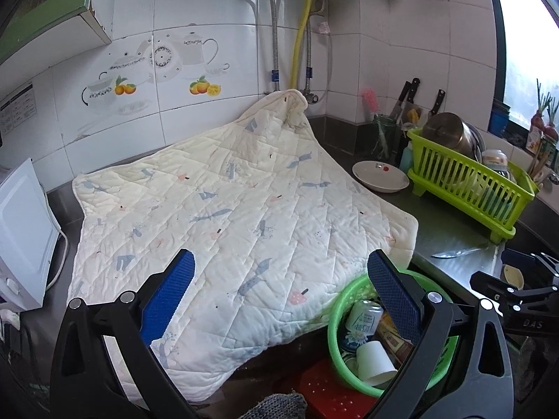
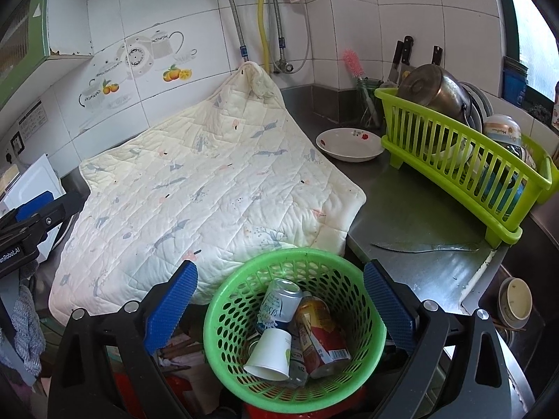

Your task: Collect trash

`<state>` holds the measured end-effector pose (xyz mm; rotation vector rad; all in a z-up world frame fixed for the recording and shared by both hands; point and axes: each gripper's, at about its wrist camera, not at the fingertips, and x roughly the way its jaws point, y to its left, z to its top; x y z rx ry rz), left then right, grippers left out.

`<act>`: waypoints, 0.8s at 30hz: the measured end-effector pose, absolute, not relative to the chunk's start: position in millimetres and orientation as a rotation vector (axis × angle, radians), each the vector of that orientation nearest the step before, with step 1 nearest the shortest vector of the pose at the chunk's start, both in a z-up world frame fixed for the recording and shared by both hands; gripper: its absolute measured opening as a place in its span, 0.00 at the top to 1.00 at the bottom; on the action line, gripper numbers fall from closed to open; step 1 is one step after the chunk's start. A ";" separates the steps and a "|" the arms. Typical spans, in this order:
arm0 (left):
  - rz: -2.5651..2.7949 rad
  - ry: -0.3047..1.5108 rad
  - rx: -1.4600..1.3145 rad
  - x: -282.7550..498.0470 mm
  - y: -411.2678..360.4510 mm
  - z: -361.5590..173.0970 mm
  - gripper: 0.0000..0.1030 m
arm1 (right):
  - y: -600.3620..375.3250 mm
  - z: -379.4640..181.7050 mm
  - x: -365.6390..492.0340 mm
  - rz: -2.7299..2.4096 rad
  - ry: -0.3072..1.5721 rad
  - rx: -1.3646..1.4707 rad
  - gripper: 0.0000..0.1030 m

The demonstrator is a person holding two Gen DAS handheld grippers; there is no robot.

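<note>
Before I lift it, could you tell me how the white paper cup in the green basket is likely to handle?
The white paper cup looks thin-walled and empty, so it is probably light and easily crushed. It lies on its side against the cans, so a nudge may roll it. The green basket should contain it.

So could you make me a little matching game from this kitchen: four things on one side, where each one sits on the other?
Things:
1. paper cup
2. steel pot
3. knife
4. white plate

Places:
A. flat on the bare counter by the sink
B. in the round green basket
C. beside the quilted mat
D. in the lime dish rack

Pairs: 1-B, 2-D, 3-A, 4-C
</note>
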<state>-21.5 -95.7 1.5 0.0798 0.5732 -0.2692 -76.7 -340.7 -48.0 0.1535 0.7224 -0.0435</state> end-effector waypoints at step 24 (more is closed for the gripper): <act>-0.179 0.459 0.094 -32.8 -93.4 19.6 0.05 | -343.0 -32.7 -79.9 -0.088 0.642 0.140 0.10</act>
